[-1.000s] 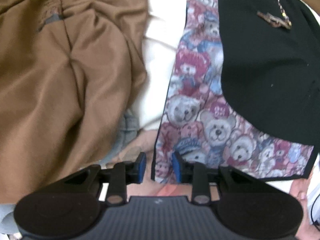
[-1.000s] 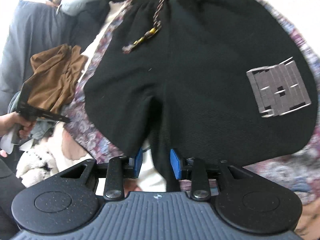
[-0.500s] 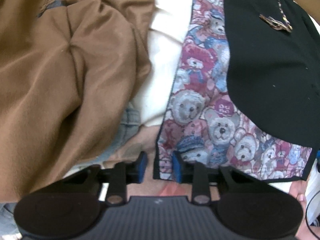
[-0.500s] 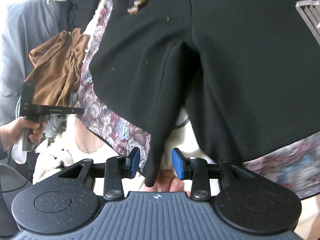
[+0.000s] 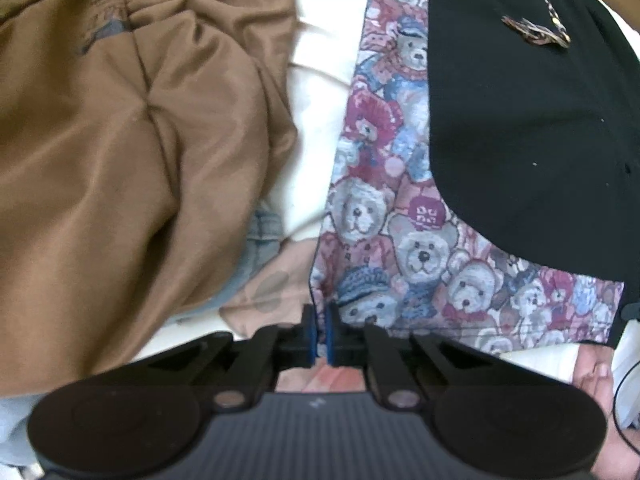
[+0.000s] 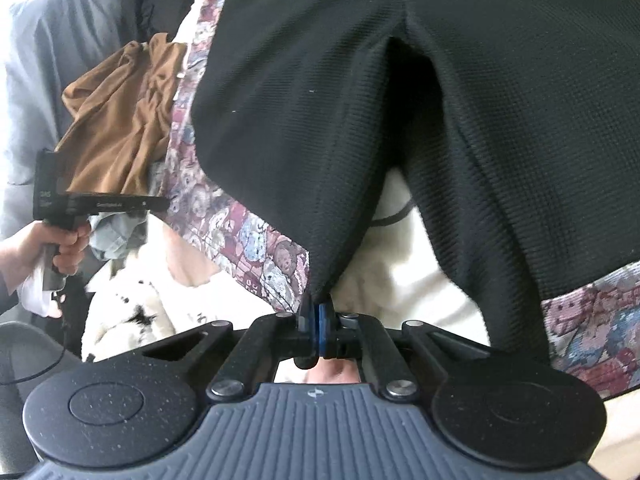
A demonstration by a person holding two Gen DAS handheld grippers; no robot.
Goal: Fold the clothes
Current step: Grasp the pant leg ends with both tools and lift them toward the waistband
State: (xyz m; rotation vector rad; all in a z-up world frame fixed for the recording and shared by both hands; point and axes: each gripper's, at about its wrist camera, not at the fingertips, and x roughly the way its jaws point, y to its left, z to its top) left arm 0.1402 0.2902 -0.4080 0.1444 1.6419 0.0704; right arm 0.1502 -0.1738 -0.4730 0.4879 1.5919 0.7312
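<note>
One pair of black shorts [image 6: 460,112] is spread flat on a teddy-bear print cloth [image 5: 384,216], with its drawstring [image 5: 540,28] at the far end. The grasping step appears to be in hand. The right gripper [image 6: 316,320] has its jaws fully closed on the hem corner of one shorts leg, which is pinched between the blue pads. The left gripper [image 5: 319,332] has its jaws nearly closed on the near edge of the teddy-bear print cloth, at its corner; no part of the shorts is seen between them.

The next move probably calls for the pinched leg to be lifted and carried across onto the other leg, so that the shorts are halved lengthwise, while the cloth underneath is kept from bunching.

Counted: one pair of black shorts, one printed cloth, one crumpled brown garment [image 5: 132,152] just beside it, and a bit of blue denim [image 5: 260,240] showing under the brown garment. Two grippers are in use. A hand [image 6: 60,248] is seen on the left gripper's handle.
</note>
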